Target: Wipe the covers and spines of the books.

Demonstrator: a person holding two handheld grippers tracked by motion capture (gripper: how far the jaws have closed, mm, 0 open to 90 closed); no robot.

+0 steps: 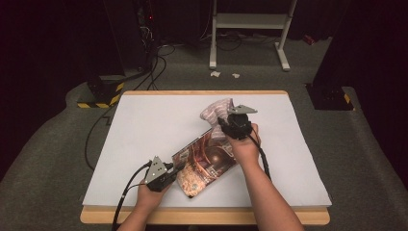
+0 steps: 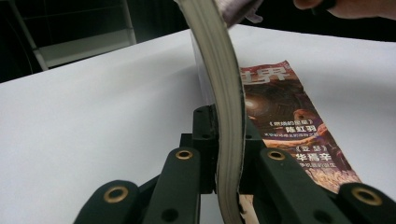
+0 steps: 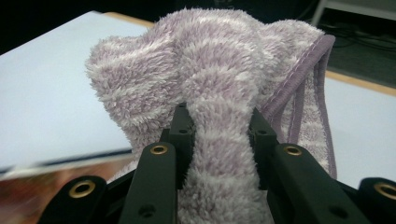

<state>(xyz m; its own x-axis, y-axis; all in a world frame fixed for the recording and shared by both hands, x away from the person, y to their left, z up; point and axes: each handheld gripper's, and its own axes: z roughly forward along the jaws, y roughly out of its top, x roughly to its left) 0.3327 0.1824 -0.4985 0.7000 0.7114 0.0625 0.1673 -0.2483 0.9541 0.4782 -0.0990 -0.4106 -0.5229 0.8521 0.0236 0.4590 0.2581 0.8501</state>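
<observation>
While pinched, towel [image 3: 219,70] between fingers [image 3: 180,135].

Place: we read it as a lab or recording studio.
Walls: dark drapes all around.
Floor: grey carpet [image 1: 43,159], cables [image 1: 159,67] at eleven o'clock.
Gear: white stand [image 1: 250,21] at twelve o'clock, hazard-striped bases [image 1: 98,102].
Bench: white-topped table [image 1: 144,125].

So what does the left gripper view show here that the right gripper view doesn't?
Left gripper view: its tongs clamp the page edge of a magazine, lifted and curved, with the printed cover lying flat behind. Right gripper view: its tongs pinch a bunched purple striped towel with a stitched hem. Both share the white table and some of the magazine cover.
</observation>
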